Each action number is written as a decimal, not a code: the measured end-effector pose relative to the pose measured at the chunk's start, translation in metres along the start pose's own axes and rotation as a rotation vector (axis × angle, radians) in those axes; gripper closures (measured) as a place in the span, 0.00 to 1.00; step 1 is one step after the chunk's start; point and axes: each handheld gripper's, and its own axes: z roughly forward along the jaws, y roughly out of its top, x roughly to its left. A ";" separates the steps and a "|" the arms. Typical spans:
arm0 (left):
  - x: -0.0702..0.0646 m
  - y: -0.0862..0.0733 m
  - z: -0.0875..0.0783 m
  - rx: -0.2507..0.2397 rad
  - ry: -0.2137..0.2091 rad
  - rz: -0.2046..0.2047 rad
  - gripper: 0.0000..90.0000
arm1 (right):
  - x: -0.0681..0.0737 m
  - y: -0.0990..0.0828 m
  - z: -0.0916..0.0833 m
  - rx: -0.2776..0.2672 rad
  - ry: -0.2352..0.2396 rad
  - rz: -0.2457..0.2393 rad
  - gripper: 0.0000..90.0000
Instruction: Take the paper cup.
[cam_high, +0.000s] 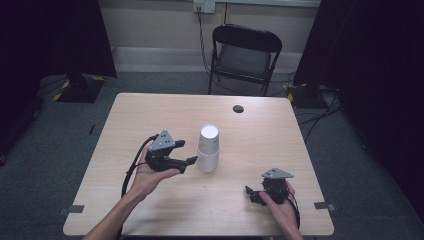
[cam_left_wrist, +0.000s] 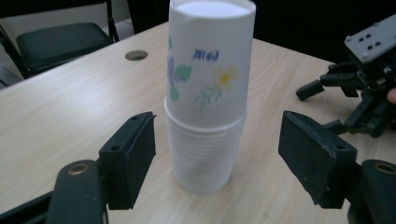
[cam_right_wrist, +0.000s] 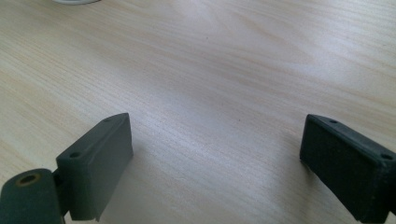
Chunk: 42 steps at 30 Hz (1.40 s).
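A stack of upside-down white paper cups (cam_high: 208, 148) stands near the middle of the wooden table (cam_high: 260, 140). The top cup (cam_left_wrist: 208, 70) carries a flower print, and ribbed white cups (cam_left_wrist: 205, 154) sit under it. My left gripper (cam_high: 186, 151) is held just left of the stack, pointing at it. Its jaws are open in the left gripper view (cam_left_wrist: 217, 126), with the stack ahead between them and a gap on each side. My right gripper (cam_high: 251, 195) rests low by the front right of the table, open (cam_right_wrist: 217, 126) over bare wood.
A dark cable hole (cam_high: 238, 108) lies in the table behind the cups. A black folding chair (cam_high: 245, 55) stands beyond the far edge. The right gripper (cam_left_wrist: 364, 79) shows off to the right in the left gripper view. Black curtains hang on both sides.
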 end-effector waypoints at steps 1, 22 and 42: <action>0.000 0.002 0.002 -0.010 0.004 -0.005 0.30 | 0.000 0.000 0.000 0.000 0.000 0.000 0.10; 0.010 0.036 0.041 -0.005 -0.008 -0.018 0.22 | -0.001 0.000 0.000 0.000 0.007 -0.006 0.10; 0.002 0.046 0.072 0.016 0.012 0.031 0.30 | -0.001 0.000 0.001 -0.001 0.010 -0.009 0.10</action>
